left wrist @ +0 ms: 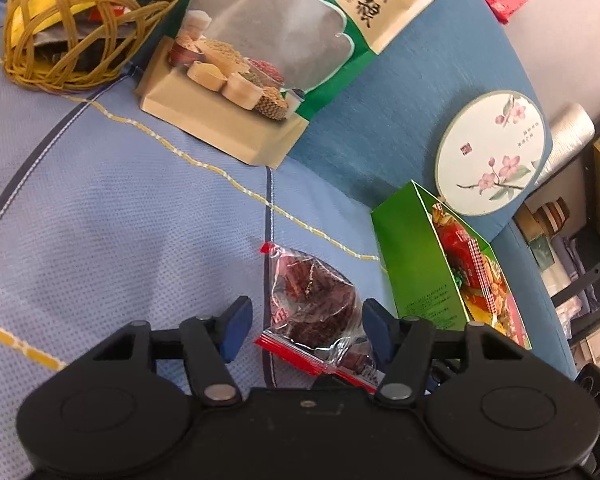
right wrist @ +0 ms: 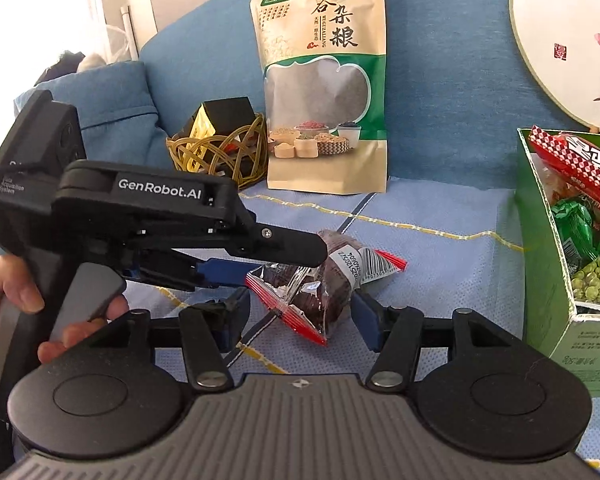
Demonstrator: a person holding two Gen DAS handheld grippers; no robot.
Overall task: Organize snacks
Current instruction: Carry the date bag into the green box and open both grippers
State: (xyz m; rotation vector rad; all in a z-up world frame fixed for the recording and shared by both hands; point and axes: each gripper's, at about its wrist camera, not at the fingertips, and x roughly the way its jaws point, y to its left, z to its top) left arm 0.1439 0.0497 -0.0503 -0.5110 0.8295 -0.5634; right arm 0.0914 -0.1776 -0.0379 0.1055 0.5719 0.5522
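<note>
Snack packet (left wrist: 316,308), clear with red edges, lies on the blue sofa seat (left wrist: 100,220) between my left gripper (left wrist: 306,326) fingers, parted, not pressing it. In the right wrist view, the right gripper (right wrist: 300,320) fingers straddle the packet, spread wide beside the green box (right wrist: 548,240).

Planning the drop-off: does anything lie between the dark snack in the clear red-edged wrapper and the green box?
Nothing visible: only bare blue sofa cover separates the clear red-edged snack packet from the open green cardboard box.
</note>
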